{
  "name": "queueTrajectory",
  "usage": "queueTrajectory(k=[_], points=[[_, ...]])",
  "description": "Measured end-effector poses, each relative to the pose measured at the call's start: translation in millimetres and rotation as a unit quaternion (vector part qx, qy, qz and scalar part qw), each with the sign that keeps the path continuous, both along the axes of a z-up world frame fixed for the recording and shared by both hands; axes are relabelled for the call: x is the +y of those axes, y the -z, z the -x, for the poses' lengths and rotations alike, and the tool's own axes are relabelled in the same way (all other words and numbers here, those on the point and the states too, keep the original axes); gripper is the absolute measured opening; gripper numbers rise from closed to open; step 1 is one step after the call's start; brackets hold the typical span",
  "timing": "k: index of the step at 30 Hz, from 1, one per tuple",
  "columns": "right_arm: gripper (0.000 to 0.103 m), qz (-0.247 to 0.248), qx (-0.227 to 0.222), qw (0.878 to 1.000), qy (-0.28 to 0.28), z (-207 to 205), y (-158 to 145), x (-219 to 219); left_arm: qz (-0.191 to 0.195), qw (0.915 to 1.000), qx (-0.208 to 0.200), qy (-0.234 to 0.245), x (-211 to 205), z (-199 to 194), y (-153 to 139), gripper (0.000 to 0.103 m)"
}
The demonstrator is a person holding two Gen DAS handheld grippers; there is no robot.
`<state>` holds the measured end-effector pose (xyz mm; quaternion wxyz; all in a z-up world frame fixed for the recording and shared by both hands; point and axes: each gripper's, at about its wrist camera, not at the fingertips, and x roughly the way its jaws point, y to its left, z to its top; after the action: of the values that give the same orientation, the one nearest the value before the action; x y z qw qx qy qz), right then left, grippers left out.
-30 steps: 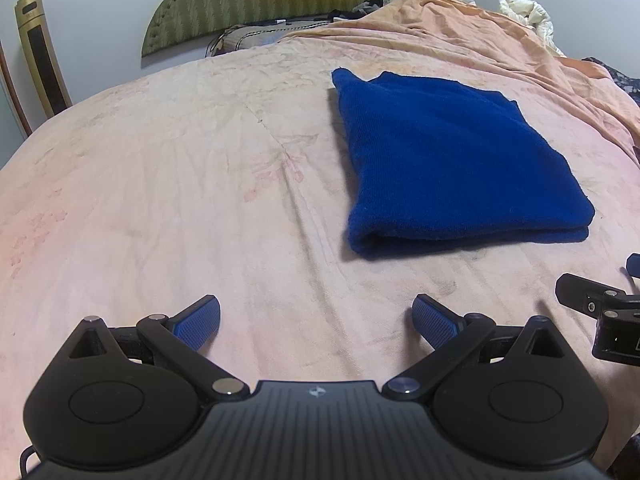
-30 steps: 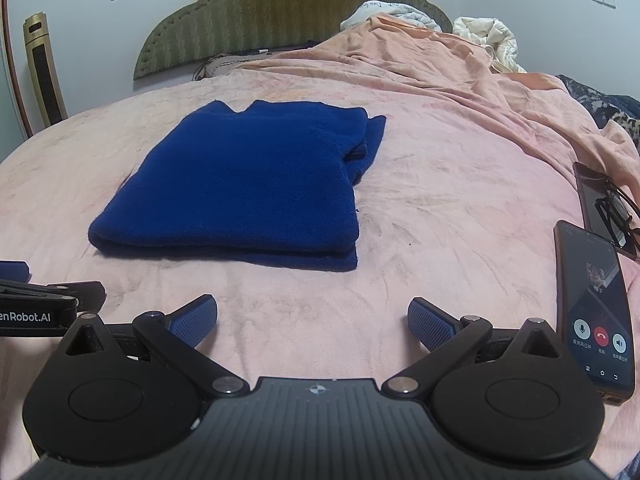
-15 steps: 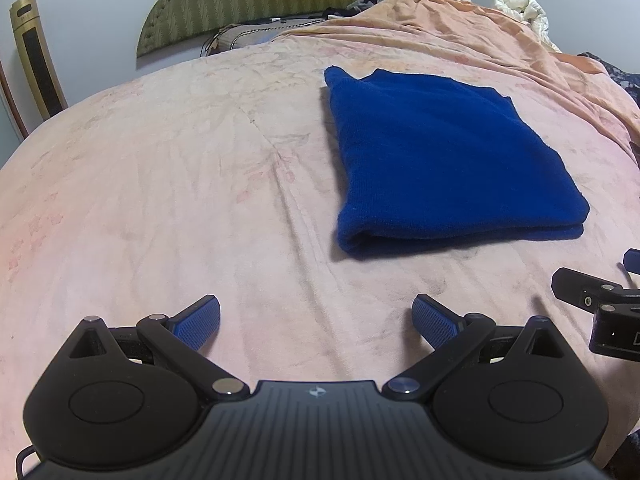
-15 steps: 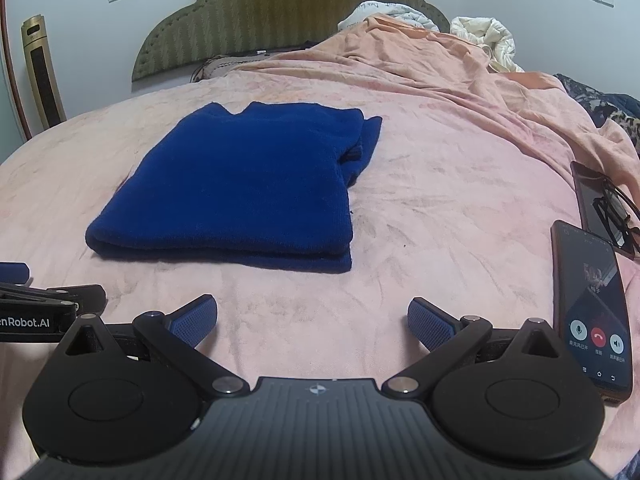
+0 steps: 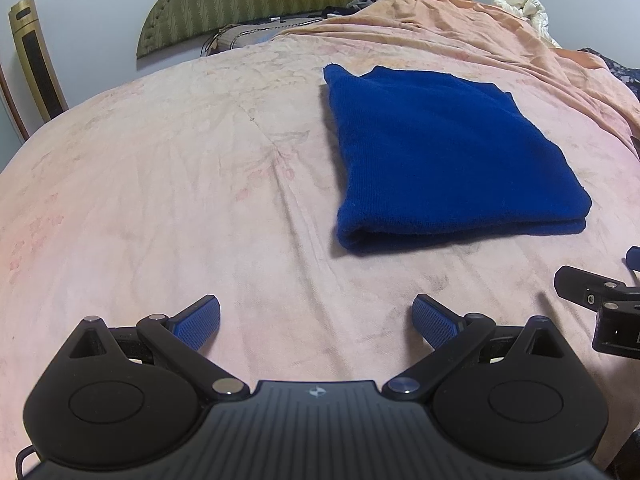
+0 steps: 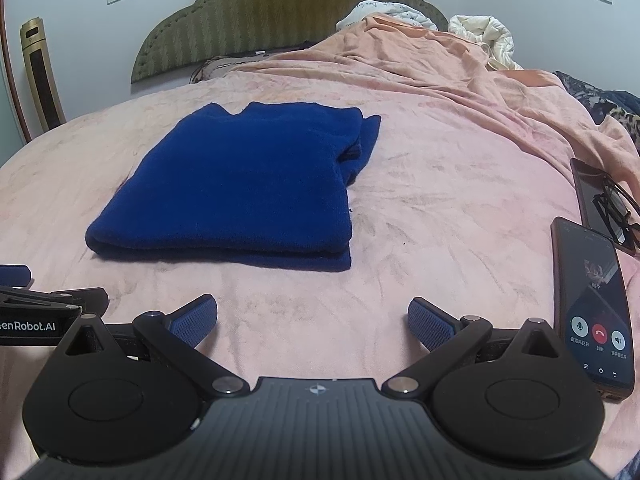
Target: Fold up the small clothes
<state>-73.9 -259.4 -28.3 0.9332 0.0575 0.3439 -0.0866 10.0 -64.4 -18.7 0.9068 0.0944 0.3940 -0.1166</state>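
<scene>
Grippers, left (image 5: 316,320) and right (image 6: 312,318), both spread, empty; folded sweater (image 6: 240,188) ahead, untouched, fold apparently finished.

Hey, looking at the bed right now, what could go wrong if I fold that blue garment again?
1. The phone, screen lit, lies on the bed sheet just right of the open right gripper; a sweep could knock it.
2. Glasses rest on a second device behind it and could snag.
3. The blue garment is already layered, with edges sticking out at its far right corner; pinching one layer may undo the fold.
</scene>
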Motion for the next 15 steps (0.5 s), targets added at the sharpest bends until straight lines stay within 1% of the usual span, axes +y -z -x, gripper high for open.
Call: queueTrajectory(k=[15], points=[[0.102,-0.002,-0.003,1.000,-0.001,2.7,-0.3,-0.5,0.000,1.0000,-0.003,0.001,-1.1,1.3,0.0,0.103]])
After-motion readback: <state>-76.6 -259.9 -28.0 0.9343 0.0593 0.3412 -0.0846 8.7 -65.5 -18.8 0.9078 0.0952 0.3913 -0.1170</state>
